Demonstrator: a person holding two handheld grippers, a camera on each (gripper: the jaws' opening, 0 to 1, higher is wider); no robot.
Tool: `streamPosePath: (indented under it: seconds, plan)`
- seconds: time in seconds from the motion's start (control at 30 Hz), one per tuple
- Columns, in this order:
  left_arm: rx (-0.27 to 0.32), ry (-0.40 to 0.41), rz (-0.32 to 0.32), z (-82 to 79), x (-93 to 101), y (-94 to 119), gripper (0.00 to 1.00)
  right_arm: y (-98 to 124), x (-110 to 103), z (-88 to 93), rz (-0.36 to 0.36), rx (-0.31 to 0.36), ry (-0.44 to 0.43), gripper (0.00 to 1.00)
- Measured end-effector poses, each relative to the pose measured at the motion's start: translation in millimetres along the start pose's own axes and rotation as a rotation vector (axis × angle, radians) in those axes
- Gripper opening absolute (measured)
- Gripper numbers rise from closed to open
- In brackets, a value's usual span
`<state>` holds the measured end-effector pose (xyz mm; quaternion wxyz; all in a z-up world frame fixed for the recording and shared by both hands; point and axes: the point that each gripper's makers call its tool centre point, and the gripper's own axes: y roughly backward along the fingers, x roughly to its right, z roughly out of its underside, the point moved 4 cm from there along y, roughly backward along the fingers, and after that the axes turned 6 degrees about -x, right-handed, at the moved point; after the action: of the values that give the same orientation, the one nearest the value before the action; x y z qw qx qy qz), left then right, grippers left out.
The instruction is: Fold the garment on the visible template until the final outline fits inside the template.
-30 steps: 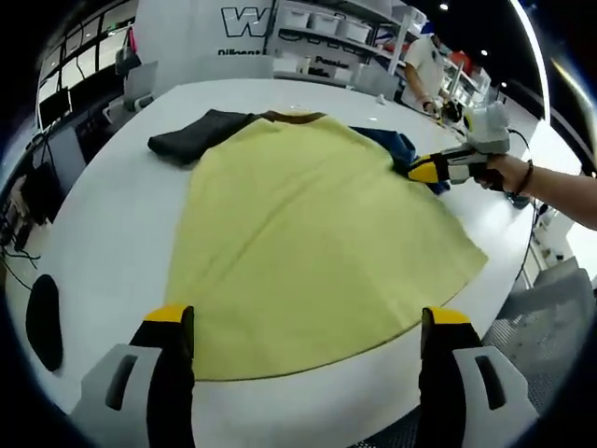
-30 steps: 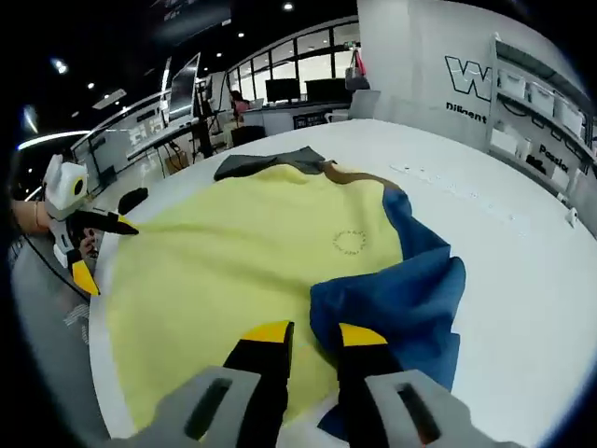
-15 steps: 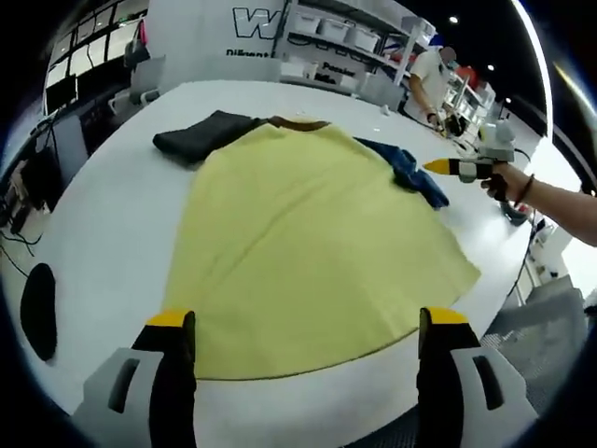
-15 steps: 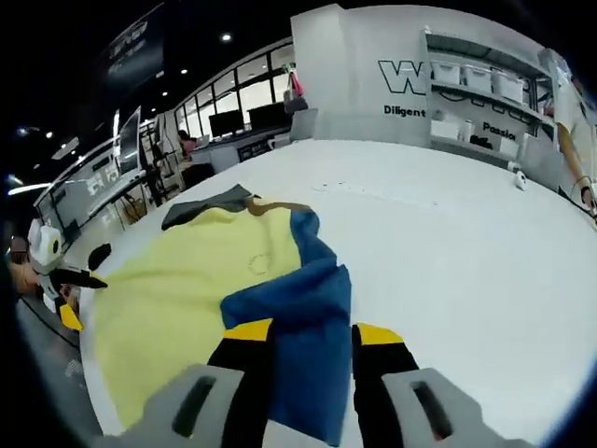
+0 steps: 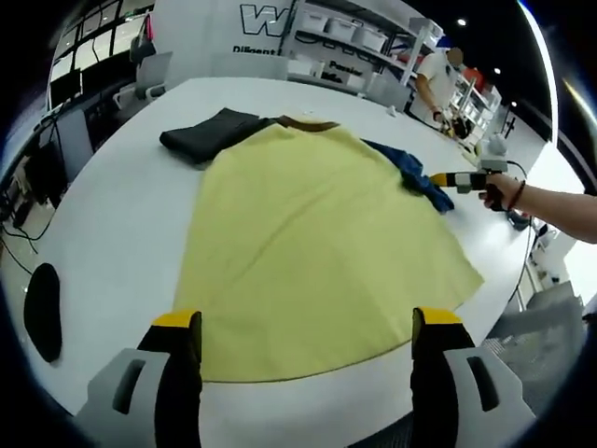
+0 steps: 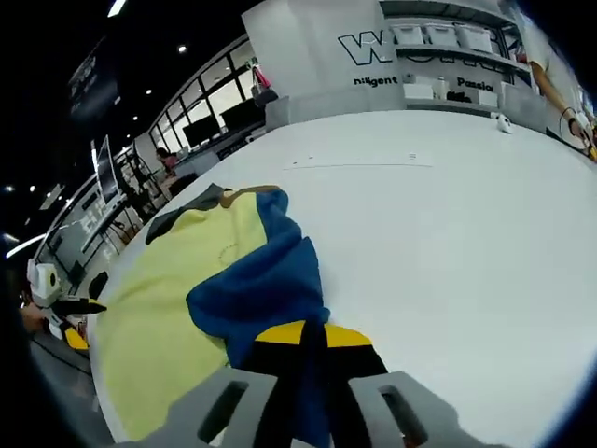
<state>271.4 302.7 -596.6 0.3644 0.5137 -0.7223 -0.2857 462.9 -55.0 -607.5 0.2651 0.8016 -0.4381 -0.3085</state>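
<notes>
A yellow garment (image 5: 308, 238) lies spread flat on the white table (image 5: 103, 233), with a brown collar (image 5: 303, 122) at the far end. Its dark grey sleeve (image 5: 205, 132) lies folded at the far left and its blue sleeve (image 5: 410, 173) is bunched at the right. My left gripper (image 5: 305, 322) hovers wide open over the near hem, holding nothing. My right gripper (image 6: 312, 334) is shut on the blue sleeve (image 6: 261, 285) at the sleeve's outer end. A hand holds the right gripper (image 5: 459, 179) at the table's right side. The left gripper (image 6: 58, 301) sits beyond the yellow garment (image 6: 173, 294).
A black oval pad (image 5: 42, 322) lies near the table's left edge. Shelves with bins (image 5: 345, 28) and a person in a white shirt (image 5: 438, 79) stand behind the table. Grey chairs (image 5: 154, 73) line the far side. Bare white table (image 6: 448, 243) stretches right of the sleeve.
My right gripper's jaws have closed onto the blue sleeve, having been slightly apart over it. The left gripper has stayed open over the near hem.
</notes>
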Motion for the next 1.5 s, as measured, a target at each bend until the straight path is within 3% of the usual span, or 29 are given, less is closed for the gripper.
streamPosePath:
  seconds: [0.33,0.6,0.77,0.87,1.0,1.07,1.17,1.37,1.5]
  plan:
    - [-0.006,-0.002,0.001,1.2,0.7,-2,0.91,30,0,-28.2,0.042,0.103,0.075,0.00]
    - [-0.018,-0.040,0.001,4.7,4.2,-3,0.94,64,27,-63.0,0.193,0.180,0.174,0.00]
    - [-0.001,-0.018,0.006,4.0,0.8,-2,0.92,89,51,-87.3,0.370,0.267,0.243,0.00]
    - [0.005,-0.013,0.013,4.4,1.9,-2,0.92,84,57,-83.0,0.376,0.256,0.231,0.00]
    - [-0.005,-0.033,0.008,4.6,2.9,-3,0.93,60,82,-52.9,0.419,0.129,0.201,0.00]
    - [-0.002,-0.031,0.008,4.1,2.9,-3,0.92,57,92,-36.0,0.435,0.063,0.110,0.00]
    - [0.001,-0.016,0.004,3.8,1.7,-3,0.91,66,99,-31.4,0.444,0.125,0.087,0.00]
    - [-0.002,-0.020,-0.001,4.0,1.7,-3,0.92,86,114,-18.5,0.466,0.127,0.032,0.00]
    - [-0.002,-0.024,0.002,3.8,2.7,-4,0.93,92,124,1.4,0.496,0.081,-0.004,0.00]
